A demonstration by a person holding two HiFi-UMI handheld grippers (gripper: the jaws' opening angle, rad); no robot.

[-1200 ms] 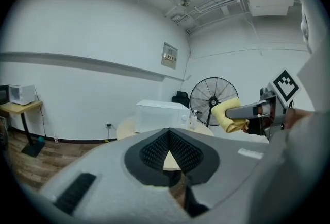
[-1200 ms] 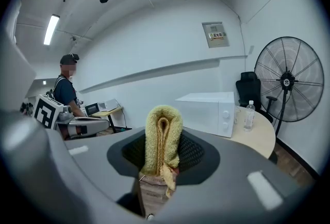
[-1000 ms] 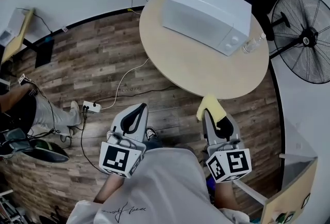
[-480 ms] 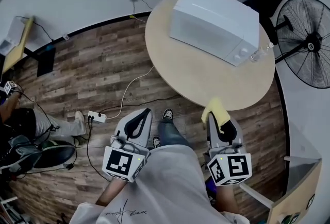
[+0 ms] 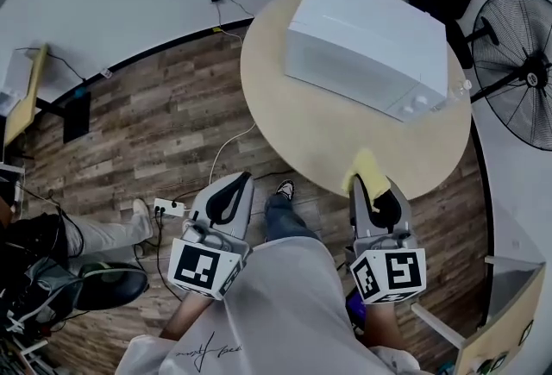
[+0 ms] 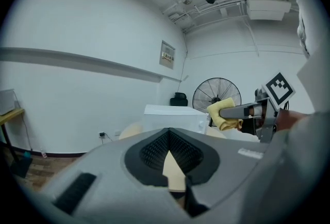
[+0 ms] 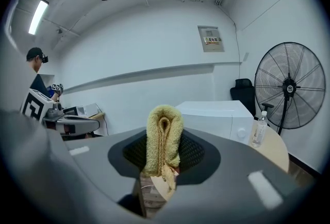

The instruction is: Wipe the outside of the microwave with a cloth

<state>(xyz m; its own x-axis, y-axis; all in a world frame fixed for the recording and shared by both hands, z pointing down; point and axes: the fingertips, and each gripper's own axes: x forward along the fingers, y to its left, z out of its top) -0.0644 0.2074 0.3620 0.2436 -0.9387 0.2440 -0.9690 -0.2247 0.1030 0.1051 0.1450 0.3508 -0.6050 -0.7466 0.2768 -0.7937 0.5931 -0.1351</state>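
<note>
1. The right gripper sits at about 5 o'clock in the head view. Its fingers are clenched on a folded yellow cloth.
2. In the right gripper view the cloth stands upright between the two dark pads. Its rounded fold is on top and a loose corner hangs below.
3. The left gripper is at about 7 o'clock in the head view. It hangs over the wooden floor, off the desk.
4. In the left gripper view its fingers are pressed together at the tips with nothing between them. Only a thin sliver of the beige desk shows through lower down.
5. The white microwave stands on the round beige desk, toward the desk's 1 o'clock side. Its knobs are at its right end.
6. The cloth lies over the desk's 6 o'clock rim in the head view, well apart from the microwave. Bare desktop lies between them.
7. A clear bottle stands on the desk just beside the microwave's knob end, at about the desk's 3 o'clock.
8. A black standing fan is on the floor past the desk at 3 o'clock.
9. A white power strip with a cable lies on the floor at 9 o'clock from the left gripper.
10. Another person's leg shows at the head view's 8 o'clock edge.
</note>
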